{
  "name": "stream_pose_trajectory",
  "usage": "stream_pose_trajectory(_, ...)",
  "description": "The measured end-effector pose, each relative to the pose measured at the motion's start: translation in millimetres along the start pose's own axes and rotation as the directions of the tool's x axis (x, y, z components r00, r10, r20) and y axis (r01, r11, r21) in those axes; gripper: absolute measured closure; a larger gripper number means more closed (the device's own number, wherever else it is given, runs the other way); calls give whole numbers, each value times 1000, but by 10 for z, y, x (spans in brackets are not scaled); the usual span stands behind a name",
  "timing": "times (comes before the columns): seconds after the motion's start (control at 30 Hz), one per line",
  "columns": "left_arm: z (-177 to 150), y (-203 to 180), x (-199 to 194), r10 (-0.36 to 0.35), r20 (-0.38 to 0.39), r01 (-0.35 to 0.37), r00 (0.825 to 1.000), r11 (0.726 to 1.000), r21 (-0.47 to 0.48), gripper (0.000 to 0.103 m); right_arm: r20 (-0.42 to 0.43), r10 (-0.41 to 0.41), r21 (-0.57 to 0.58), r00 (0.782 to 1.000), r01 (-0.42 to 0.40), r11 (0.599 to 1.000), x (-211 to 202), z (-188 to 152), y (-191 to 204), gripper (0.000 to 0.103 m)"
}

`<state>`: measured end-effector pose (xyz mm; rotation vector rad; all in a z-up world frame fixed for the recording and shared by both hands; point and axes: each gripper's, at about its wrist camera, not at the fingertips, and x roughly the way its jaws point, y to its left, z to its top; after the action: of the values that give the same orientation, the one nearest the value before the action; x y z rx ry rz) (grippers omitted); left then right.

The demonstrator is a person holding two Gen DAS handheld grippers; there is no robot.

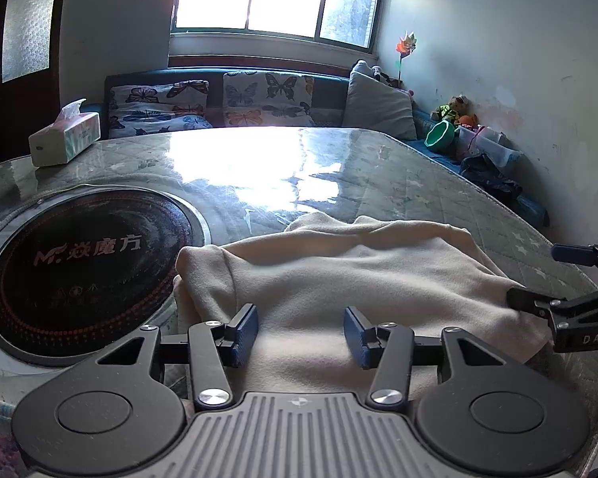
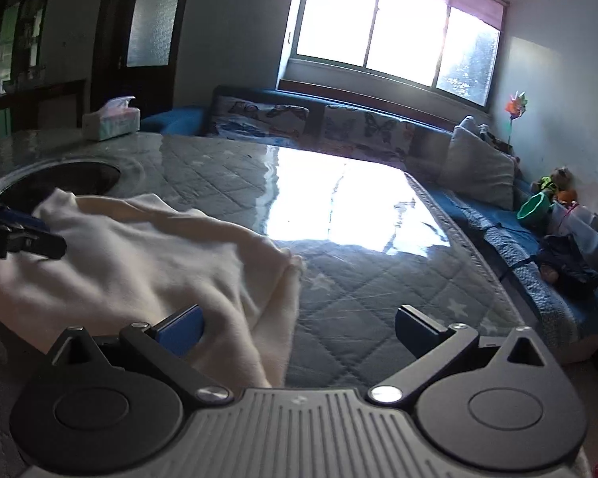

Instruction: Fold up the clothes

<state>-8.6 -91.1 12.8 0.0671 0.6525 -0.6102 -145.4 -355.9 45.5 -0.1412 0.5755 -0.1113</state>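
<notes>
On the glass-covered tabletop (image 1: 398, 167), near its front edge: cream garment (image 1: 339, 271), already gathered into a compact, several-layered stack, lying just beside the round black induction hob (image 1: 83, 267) set into the surface. Kept off the hob and on the quilted part, likely so the folds stay flat and clean. Left gripper (image 1: 301, 336) low over the near edge of the cloth, jaws spread apart with nothing pinched between the blue pads (image 1: 243, 334); reads as a release with the fold laid down. Right gripper (image 2: 299, 332) at the garment's right border, jaws spread wide, one pad over the cloth's edge and the other over bare tabletop; holding nothing, apparently straddling the hem so as to catch it or square it up. Seen from the left wrist, the same tool coming in from the right margin, tips just at the fabric's edge. Tissue box (image 1: 65, 137) well apart at the far left corner, out of the working area. Task judged well along: perhaps a final smoothing or one more fold remaining
</notes>
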Motion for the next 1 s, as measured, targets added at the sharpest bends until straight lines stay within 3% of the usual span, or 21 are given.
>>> stream_pose_trajectory(0.3, -1, -4, 7, 1, -3, -1, 1000, 1000, 10, 51, -9, -19, 25, 1000, 19, 1000, -92, -116, -120, 0)
stream_pose_trajectory(0.43, 3, -19, 6, 1, -1, -1, 1000, 1000, 17, 49, -53, -9, 19, 999, 10, 1000, -62, -193, -161, 0)
stream_pose_trajectory(0.63, 47, -97, -75, -10, 21, 10, 1000, 999, 43, 49, -27, 42, 37, 999, -41, 998, -77, 94, -254, 1)
stream_pose_trajectory(0.8, 117, -278, -190, -85, 65, 78, 994, 992, 94, 51, -33, 177, 118, 984, -172, 978, 96, 322, -361, 23)
stream_pose_trajectory(0.87, 122, -359, -189, -120, 66, 111, 991, 987, 119, 55, -47, 256, 175, 965, -245, 954, 206, 353, -410, 46)
stream_pose_trajectory(1.0, 85, -529, -121, -189, 43, 180, 981, 970, 163, 67, -64, 369, 248, 927, -343, 906, 372, 332, -449, 70)
